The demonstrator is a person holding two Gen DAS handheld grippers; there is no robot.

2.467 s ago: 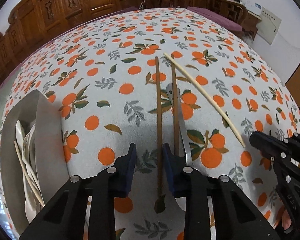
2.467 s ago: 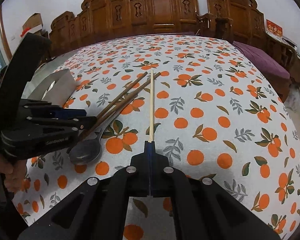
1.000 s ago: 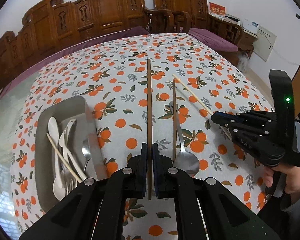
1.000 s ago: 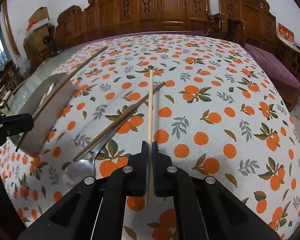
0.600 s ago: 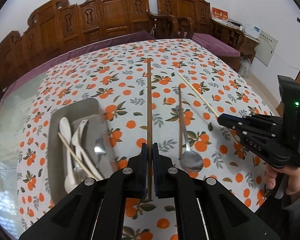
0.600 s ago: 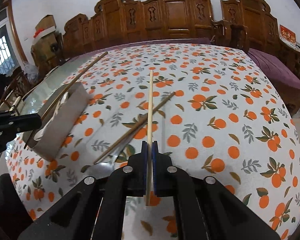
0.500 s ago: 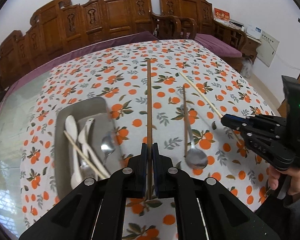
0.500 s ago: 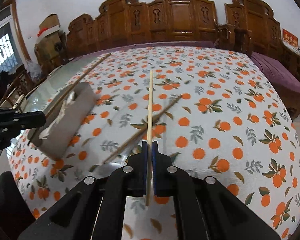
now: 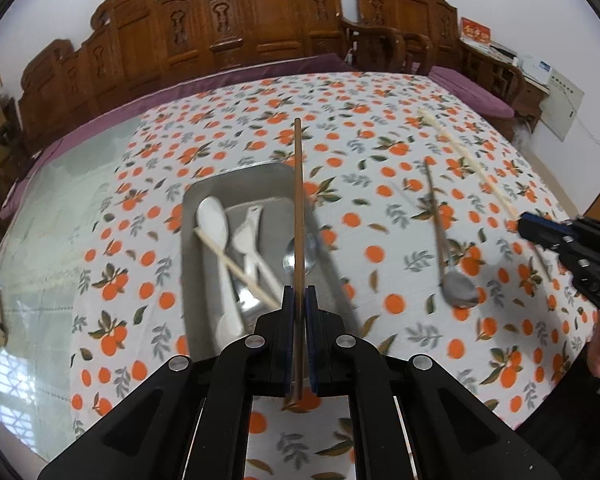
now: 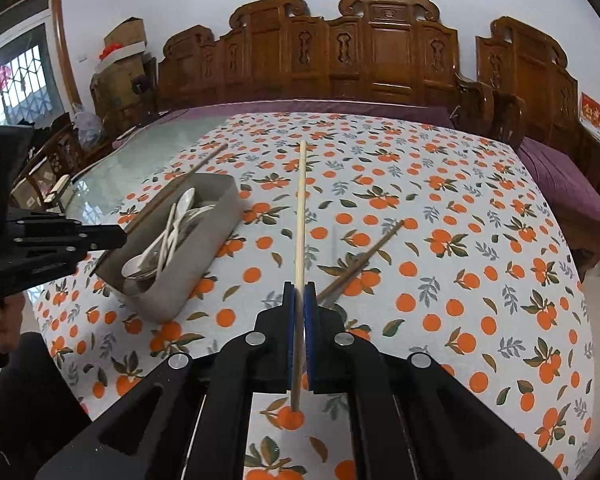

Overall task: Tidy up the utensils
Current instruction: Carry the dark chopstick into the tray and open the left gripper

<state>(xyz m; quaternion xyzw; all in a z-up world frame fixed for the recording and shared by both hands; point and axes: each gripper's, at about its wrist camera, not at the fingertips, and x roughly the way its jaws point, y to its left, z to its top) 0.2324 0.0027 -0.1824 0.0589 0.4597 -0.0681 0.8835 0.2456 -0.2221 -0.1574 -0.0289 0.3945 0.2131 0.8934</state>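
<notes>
My left gripper is shut on a dark brown chopstick and holds it in the air over the right side of the grey metal tray. The tray holds white spoons, a pale chopstick and a metal spoon. My right gripper is shut on a pale chopstick, lifted above the table. The tray lies to its left. A second brown chopstick and a metal spoon lie on the cloth.
The table carries an orange-print cloth; bare glass shows at its left end. Carved wooden chairs stand along the far side, and a purple bench on the right.
Both grippers have lifted their chopsticks off the cloth. My left gripper has carried the brown chopstick leftward, and it now hangs over the tray. The right gripper has risen.
</notes>
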